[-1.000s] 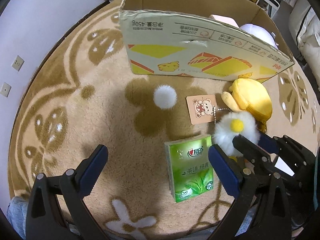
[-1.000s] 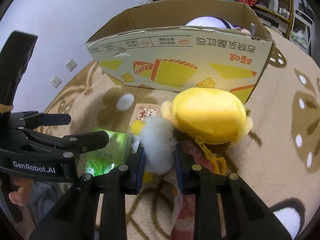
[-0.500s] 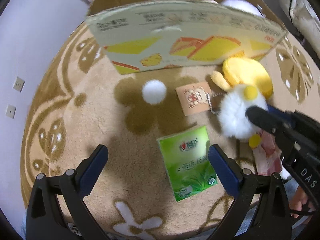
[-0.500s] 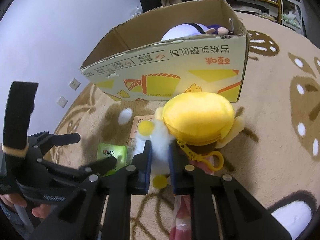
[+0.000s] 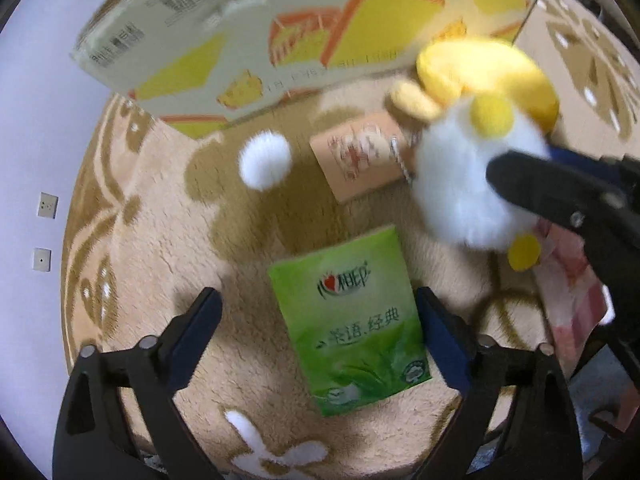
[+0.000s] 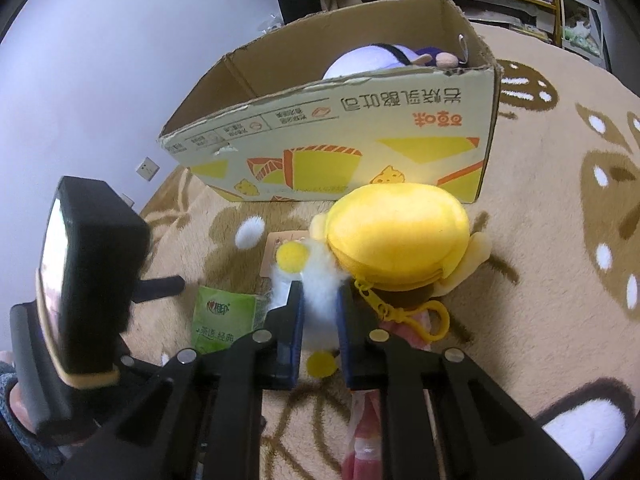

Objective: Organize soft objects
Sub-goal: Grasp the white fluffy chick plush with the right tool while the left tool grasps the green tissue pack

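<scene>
The right hand-held gripper point(image 6: 319, 308) is closed on the white fluffy plush point(image 6: 320, 280), its blue pads sinking into the fur at the middle so the soft body cannot slip out; a yellow pom-pom shows above the grip and another below it. The plush sits just in front of the yellow plush pouch point(image 6: 396, 236), which lies on the carpet point(image 6: 560, 264) close to the cardboard box point(image 6: 360, 140). The box stands open-topped with a pale plush already inside, so it is likely the collecting place. The left hand-held gripper point(image 5: 318, 320) hangs wide open and empty over the green tissue pack point(image 5: 352, 328), its fingers either side of it, apparently lined up to take it next. A small white pom-pom point(image 5: 265, 159) and a bear card point(image 5: 360, 156) lie between the pack and the box.
</scene>
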